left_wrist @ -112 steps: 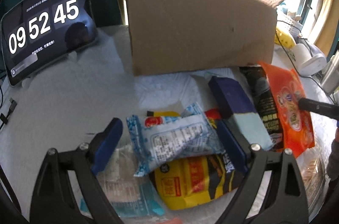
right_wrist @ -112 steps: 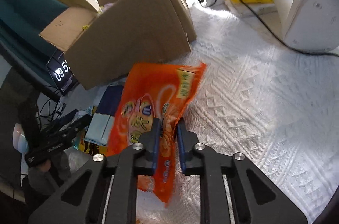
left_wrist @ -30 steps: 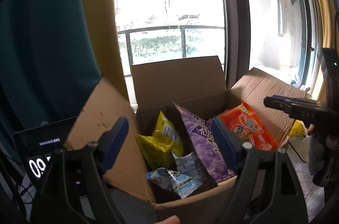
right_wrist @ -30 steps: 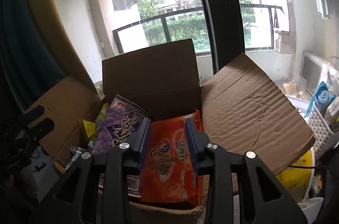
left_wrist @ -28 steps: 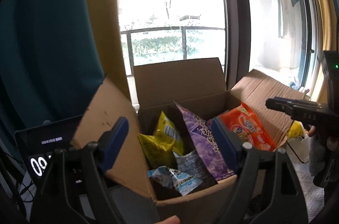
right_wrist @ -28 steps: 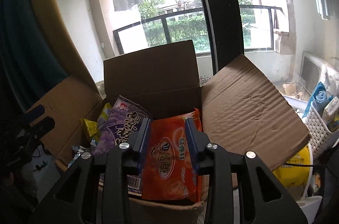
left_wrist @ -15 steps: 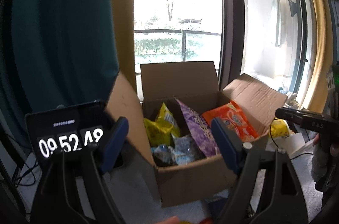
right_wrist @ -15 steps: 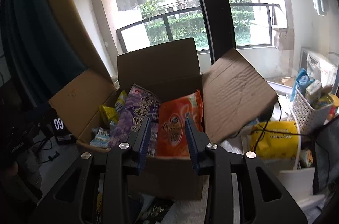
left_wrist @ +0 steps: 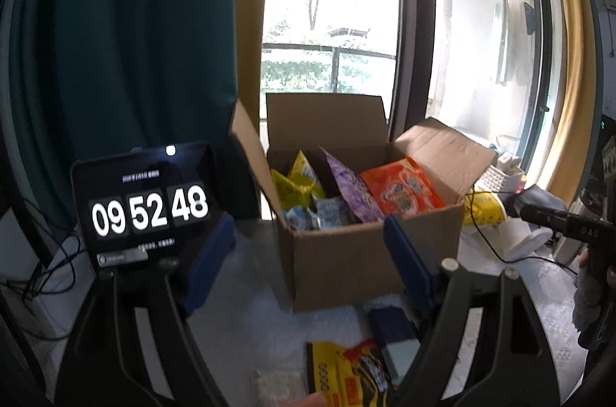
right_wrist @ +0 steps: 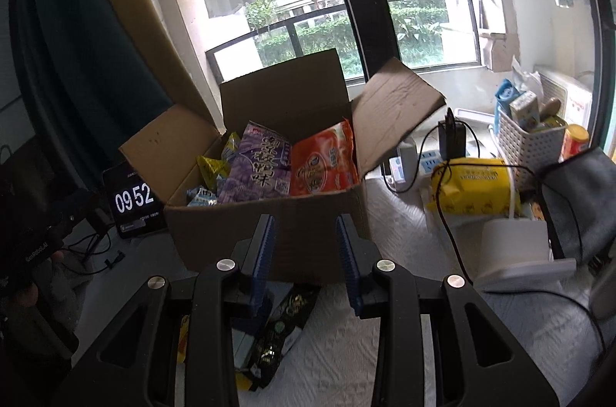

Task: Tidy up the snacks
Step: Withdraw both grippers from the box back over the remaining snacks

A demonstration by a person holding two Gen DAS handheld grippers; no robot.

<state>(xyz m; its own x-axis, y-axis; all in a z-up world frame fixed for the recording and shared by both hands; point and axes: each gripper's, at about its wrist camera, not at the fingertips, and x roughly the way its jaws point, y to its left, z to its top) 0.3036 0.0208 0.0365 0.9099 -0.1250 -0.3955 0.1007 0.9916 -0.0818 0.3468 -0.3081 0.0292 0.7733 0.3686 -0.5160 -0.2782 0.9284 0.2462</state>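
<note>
Both your grippers, left (left_wrist: 308,260) and right (right_wrist: 306,262), now sit back from the cardboard box (right_wrist: 269,237), spread wide, empty; tablet clock (left_wrist: 148,210) reads 09 52 48.

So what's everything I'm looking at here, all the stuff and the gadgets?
cardboard box: one, brown, open, mid-table
orange bag: one, in the box, right side
purple bag: one, in the box, left of the orange bag
yellow bags: about two, in the box, left
blue-white packets: a few, box front-left
loose snacks: several, black, yellow, navy, on the cloth before the box
clock tablet: one, black, left of the box
yellow pack: one, right of the box
white basket: one, far right
left tool: open, empty
right tool: open, empty
</note>
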